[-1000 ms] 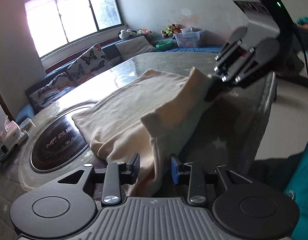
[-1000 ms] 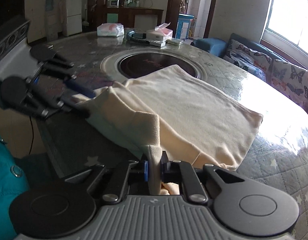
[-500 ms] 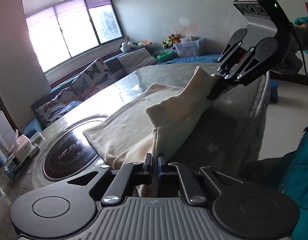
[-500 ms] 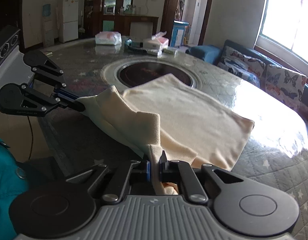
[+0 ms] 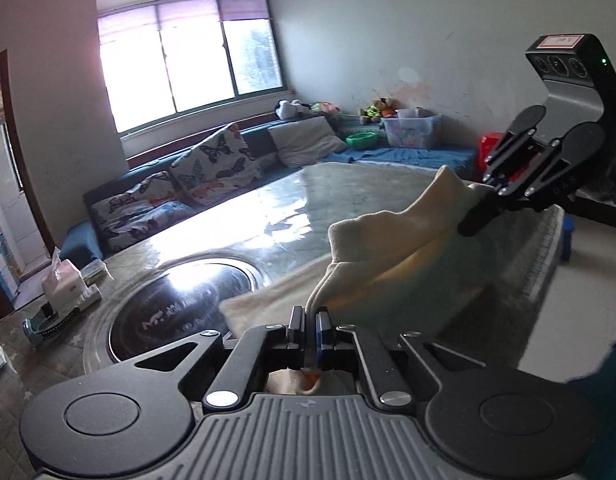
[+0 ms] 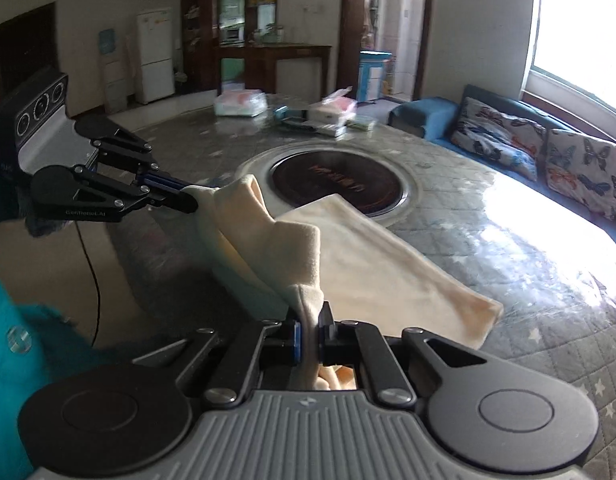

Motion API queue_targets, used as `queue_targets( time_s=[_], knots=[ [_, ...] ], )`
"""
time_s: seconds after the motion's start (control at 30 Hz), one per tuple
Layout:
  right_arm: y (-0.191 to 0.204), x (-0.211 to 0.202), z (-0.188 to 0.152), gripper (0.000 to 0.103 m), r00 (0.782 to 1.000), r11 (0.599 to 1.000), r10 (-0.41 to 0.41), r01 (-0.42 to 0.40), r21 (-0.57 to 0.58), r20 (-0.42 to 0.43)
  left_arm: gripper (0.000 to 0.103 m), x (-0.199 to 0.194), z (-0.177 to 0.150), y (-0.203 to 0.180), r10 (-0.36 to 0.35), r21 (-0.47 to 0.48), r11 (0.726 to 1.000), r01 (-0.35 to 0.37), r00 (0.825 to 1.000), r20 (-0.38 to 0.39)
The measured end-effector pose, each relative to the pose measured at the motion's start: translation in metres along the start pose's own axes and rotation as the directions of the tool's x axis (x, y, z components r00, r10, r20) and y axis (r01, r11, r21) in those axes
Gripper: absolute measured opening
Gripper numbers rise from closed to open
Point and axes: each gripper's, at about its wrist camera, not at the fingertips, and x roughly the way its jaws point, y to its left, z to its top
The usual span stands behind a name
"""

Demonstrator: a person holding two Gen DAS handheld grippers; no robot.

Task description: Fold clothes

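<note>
Cream fleece garment (image 6: 347,256), near edge raised off the quilted surface (image 6: 547,344), far end resting flat toward the dark round inset (image 6: 339,184). Long axis from holder toward inset. Left tongs (image 5: 311,322) and right tongs (image 6: 309,330) each clenched on a near corner. Step: lifting for the fold; next, likely both corners carried evenly over the far end.

Table's (image 6: 507,248) near rim behind cloth (image 6: 367,264)

Two close wrist fisheyes over a shared table (image 5: 268,208), facing opposite ways: left windowward, right toward the kitchen.
</note>
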Motion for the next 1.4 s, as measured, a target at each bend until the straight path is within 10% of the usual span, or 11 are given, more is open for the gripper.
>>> queue_targets(
  time_s=[0.7,0.93,1.1,1.4],
  knots=[
    [-0.113,0.119,0.020,0.006,0.987,0.959,-0.146,0.158,0.233,-0.068,0.006,0.166,0.023,0.062,0.112,-0.153,0.978,-0.144,0.974,-0.198],
    [-0.122,0.129,0.010,0.028,0.973,0.927,-0.212,0.229,0.298,-0.090,0.008,0.174,0.020,0.076,0.129,-0.212,0.961,-0.178,0.966,-0.226],
    [-0.116,0.119,0.018,0.028,0.973,0.925,-0.231,0.228,0.305,-0.026,0.008,0.155,0.036,0.064,0.030,-0.221,0.973,-0.066,0.986,-0.163],
    [-0.103,0.155,0.026,0.027,0.981,0.941,-0.184,0.194,0.279,-0.061,0.009,0.192,0.042,0.041,-0.029,-0.131,0.991,-0.002,0.971,-0.235]
  ],
)
